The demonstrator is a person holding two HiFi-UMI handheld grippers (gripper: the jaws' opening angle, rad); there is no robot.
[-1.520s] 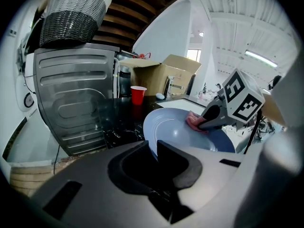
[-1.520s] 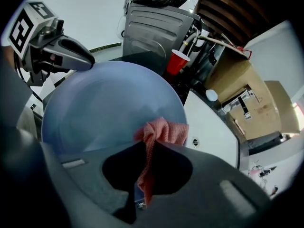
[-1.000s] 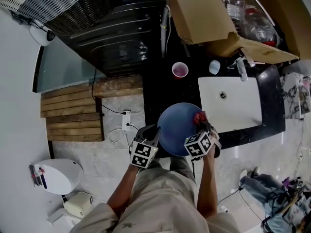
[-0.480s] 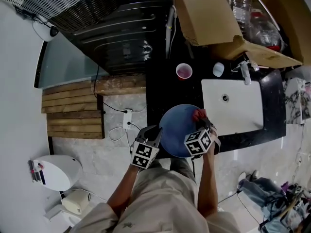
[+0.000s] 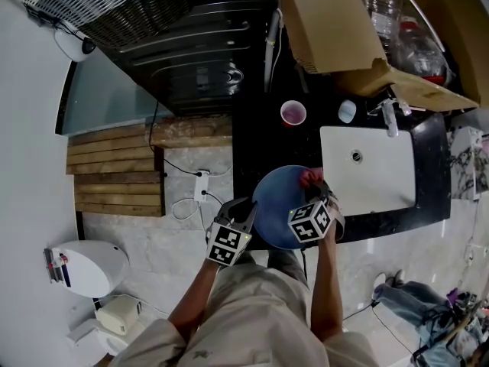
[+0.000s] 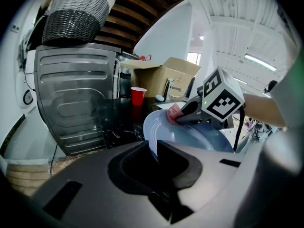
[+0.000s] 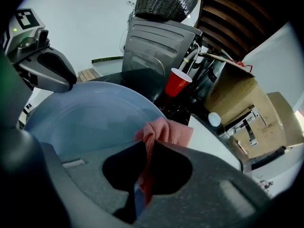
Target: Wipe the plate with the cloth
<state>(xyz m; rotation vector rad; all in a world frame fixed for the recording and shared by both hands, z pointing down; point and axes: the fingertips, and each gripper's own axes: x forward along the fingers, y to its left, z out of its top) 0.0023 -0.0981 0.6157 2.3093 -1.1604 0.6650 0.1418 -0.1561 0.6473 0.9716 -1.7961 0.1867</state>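
Your left gripper (image 6: 153, 152) clamps the blue plate (image 5: 276, 197) by its near rim. Your right gripper (image 7: 142, 175) pinches the pink cloth (image 7: 164, 129) against the plate, its jaws hiding the cloth's lower part.

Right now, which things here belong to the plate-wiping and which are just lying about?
In use: blue plate, gripped by the left claw; pink cloth, gripped by the right claw.
Lying about: red cup, cardboard box, wicker basket, sink.
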